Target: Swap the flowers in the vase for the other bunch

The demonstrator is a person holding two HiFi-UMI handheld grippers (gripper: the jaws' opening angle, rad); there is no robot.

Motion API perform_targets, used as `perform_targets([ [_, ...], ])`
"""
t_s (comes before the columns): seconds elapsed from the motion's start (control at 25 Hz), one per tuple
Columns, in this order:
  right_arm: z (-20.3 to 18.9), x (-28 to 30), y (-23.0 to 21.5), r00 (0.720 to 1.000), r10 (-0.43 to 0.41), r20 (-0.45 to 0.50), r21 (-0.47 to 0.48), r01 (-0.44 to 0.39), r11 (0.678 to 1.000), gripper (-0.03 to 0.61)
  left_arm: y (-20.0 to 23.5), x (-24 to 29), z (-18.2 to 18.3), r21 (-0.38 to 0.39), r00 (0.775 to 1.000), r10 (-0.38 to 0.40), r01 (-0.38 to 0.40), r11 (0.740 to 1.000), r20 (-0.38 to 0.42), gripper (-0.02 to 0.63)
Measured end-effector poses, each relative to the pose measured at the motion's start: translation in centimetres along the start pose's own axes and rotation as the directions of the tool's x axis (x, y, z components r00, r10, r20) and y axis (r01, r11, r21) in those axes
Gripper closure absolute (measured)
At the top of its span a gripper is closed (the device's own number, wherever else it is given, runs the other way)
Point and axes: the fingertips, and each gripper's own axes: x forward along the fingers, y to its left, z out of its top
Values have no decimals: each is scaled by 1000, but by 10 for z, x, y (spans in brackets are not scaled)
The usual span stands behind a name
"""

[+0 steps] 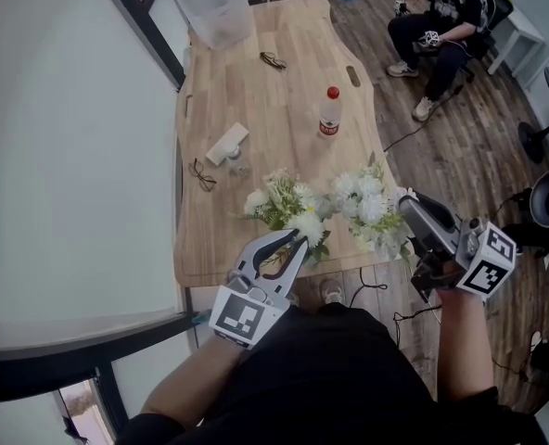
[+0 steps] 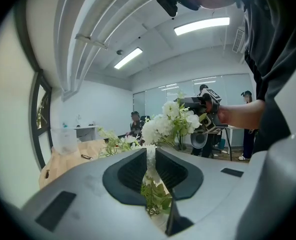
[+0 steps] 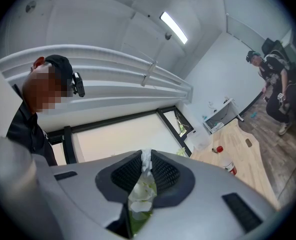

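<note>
1. Left gripper (image 1: 296,241) is clamped on the stems of one flower bunch (image 1: 288,207). Its jaws are almost together, with green leaves and a strip of white squeezed between them. That bunch hangs over the near edge of the table (image 1: 256,100), roughly mid-way along it.
2. Right gripper (image 1: 406,202) is doing the same thing with the second bunch (image 1: 367,207), pinched tight with white petals and a bit of green wedged between its pads. This bunch is over the table's near right corner, just beside the first one. The blooms are so close I can't say if they actually touch.
3. A bit further in, by the table's left edge, there's a pair of glasses (image 1: 200,174) lying flat. A small white box (image 1: 226,144) sits just past them, with a little clear thing beside it that's too small to make out.
4. Around the middle of the table, toward its right side, a bottle (image 1: 329,112) with a red cap stands upright.
5. Further up the table there's another pair of glasses (image 1: 273,60), and at the table's far left corner a clear plastic tub (image 1: 216,12).
6. Past the table's far right corner, a person (image 1: 441,17) in dark clothes is sitting over the wooden floor (image 1: 460,146).
</note>
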Motion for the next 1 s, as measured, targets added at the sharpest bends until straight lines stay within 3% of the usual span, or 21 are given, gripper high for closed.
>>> perform_targets([
  [0.12,1,1,-1,1000,4,-1,4,-4,1000,508,3,0,3,-65,1000,13,-12,998,13,558],
  [0.56,4,4,3,1000,17,2,-1,-17,1000,508,14,-14,20,-72,997,39,-35,997,66,529],
  [0.8,10,7,8,1000,28,11,-15,-28,1000,508,36,-31,30,-20,989,102,-101,995,104,528],
  [1.0,12,8,10,1000,22,15,-33,-22,999,508,66,-54,38,-34,970,196,-193,981,145,528],
])
